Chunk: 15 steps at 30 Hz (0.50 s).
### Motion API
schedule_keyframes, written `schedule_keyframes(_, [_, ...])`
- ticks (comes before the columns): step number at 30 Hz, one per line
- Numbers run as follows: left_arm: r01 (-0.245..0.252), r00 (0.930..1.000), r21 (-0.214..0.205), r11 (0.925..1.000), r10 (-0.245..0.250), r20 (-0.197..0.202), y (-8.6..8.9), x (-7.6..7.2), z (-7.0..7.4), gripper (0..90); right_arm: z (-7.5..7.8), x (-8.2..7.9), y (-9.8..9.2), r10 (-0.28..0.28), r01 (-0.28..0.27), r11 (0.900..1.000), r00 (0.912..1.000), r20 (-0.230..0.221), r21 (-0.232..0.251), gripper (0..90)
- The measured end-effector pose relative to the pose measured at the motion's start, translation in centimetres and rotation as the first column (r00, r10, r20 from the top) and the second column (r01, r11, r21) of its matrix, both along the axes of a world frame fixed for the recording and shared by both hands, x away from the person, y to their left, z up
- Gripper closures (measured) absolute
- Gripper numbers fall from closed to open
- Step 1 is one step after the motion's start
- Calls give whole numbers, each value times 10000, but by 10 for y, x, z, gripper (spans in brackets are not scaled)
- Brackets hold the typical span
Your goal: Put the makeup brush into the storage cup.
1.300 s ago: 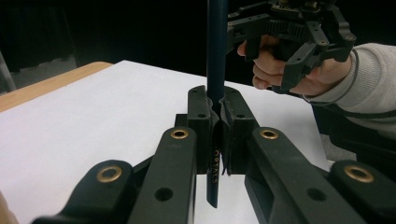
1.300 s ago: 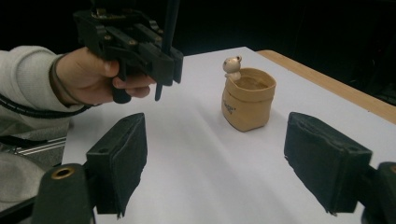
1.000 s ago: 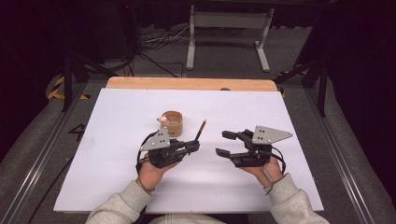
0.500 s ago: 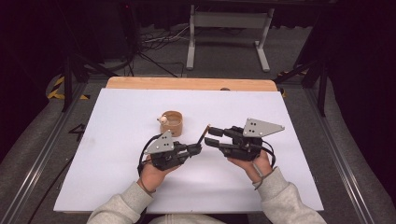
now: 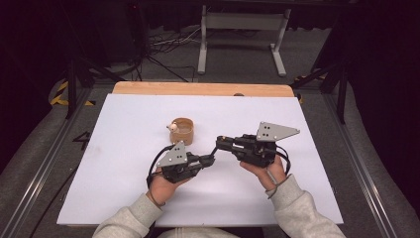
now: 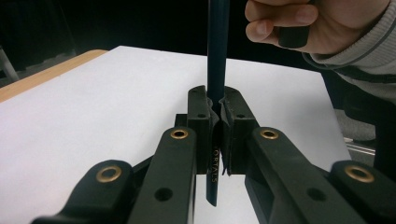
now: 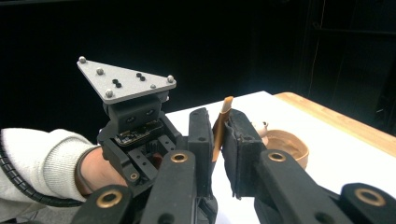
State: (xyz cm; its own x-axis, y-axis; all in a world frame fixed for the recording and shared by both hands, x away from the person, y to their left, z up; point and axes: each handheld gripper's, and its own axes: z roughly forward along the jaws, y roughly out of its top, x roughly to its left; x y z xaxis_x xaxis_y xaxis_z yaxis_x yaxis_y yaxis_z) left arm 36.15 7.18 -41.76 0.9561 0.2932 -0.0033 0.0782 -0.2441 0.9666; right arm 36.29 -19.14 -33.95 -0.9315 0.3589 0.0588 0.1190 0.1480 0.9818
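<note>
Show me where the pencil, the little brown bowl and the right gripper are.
pencil [image 6: 217, 56]: left gripper view, on its dark shaft above the jaws.
brown bowl [image 5: 182, 137]: high view, on its front wall.
right gripper [image 7: 218, 133]: right gripper view, between the fingertips, clamped on the pencil's brown end.

Both forearms come in from six o'clock, sleeves grey. The left gripper [image 5: 210, 159] points toward two o'clock, jaws clamped together. The right gripper [image 5: 221, 143] points toward nine o'clock, nose to nose with it; its jaws have just been closing and now sit pinched tight.
</note>
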Motion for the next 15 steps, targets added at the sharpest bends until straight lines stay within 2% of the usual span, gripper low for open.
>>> schedule_keyframes(5, [37, 9999, 127, 9999, -35, -129, -1, 1, 0, 833, 0, 1, 1, 177, -177, 9998, 9994, -296, -11, 840])
schedule_keyframes(8, [53, 9993, 118, 9999, -49, -362, -1, 2, 1, 806, 1, 0, 2, 282, -286, 9995, 9992, -288, -114, 845])
schedule_keyframes(9, [162, 9981, -6, 9999, -162, -587, 0, 3, 2, 772, 1, 0, 3, 296, -301, 9994, 9991, -295, -164, 846])
schedule_keyframes(10, [219, 9980, -86, 9997, -223, -584, 0, 3, 3, 718, 1, 0, 4, 295, -303, 9992, 9991, -303, -265, 846])
schedule_keyframes(12, [210, 9986, -61, 9998, -213, -478, -1, 3, 8, 671, -1, 1, 5, 301, -318, 9987, 9987, -411, -399, 846])
schedule_keyframes(15, [130, 9994, -72, 9999, -133, -333, -1, 3, 13, 662, -4, 2, 8, 362, -392, 9977, 9980, -527, -560, 846])
